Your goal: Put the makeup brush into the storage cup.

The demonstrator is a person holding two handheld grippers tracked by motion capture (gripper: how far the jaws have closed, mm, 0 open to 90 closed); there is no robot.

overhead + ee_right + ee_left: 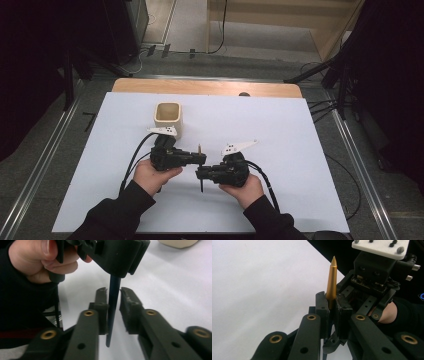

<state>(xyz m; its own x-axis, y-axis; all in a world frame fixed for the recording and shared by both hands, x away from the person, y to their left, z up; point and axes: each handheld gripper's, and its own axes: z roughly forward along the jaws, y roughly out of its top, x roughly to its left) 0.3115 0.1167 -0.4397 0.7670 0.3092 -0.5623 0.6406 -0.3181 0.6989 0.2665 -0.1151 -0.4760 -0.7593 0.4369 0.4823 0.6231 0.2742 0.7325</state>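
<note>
A thin pen (201,170) with a gold pointed end (331,282) and a dark barrel (113,307) stands nearly upright above the middle of the table. My left gripper (202,159) is shut on it just below the gold part, both pads (322,307) pressed to it. My right gripper (199,173) comes from the opposite side, lower on the barrel. In the right gripper view its jaws (113,293) stand either side of the barrel, with a small gap at the right jaw. The left gripper (120,257) shows above them, clamped on the pen.
A cream square cup (168,118) stands open-topped behind the left gripper. The white sheet (290,135) covers the table, with a strip of wood (205,87) at the far edge. Cables trail back from both grippers toward the person's sleeves.
</note>
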